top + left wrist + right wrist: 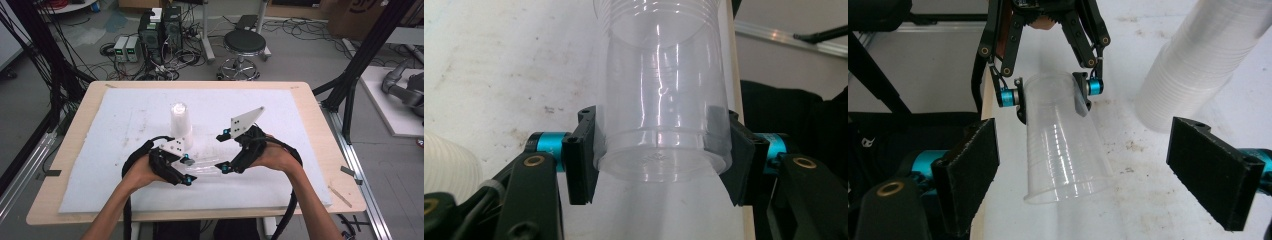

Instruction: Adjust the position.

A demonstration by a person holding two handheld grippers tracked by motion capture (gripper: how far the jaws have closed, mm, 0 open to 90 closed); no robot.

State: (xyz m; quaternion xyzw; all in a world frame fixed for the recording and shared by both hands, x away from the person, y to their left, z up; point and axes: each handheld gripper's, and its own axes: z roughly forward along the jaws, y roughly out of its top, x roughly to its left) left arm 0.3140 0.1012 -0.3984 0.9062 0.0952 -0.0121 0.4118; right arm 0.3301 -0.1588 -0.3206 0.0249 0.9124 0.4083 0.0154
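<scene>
Two grippers meet over the near-middle of the white foam pad (125,150) that covers the wooden table (320,150). L gripper (187,170) is clamped on a clear plastic cup (204,167): in the left gripper view both black pads (583,150) press the cup's (664,110) narrow base end from either side, cup mouth pointing away from that gripper. Cup lies roughly on its side, held just above the pad, mouth toward the R gripper (223,150).

R gripper's jaws stand wide apart w/ nothing pressed between them; in the right gripper view its two pads (1215,175) flank the cup's (1063,145) open rim w/o touching it, and the L gripper (1053,97) shows beyond, gripping the base.

Stack of white-ish plastic cups (180,125) stands upright on the pad just behind the L gripper, nearer the far edge, apart from the held cup. Same stack (1203,55) sits at upper right in the right gripper view.
</scene>
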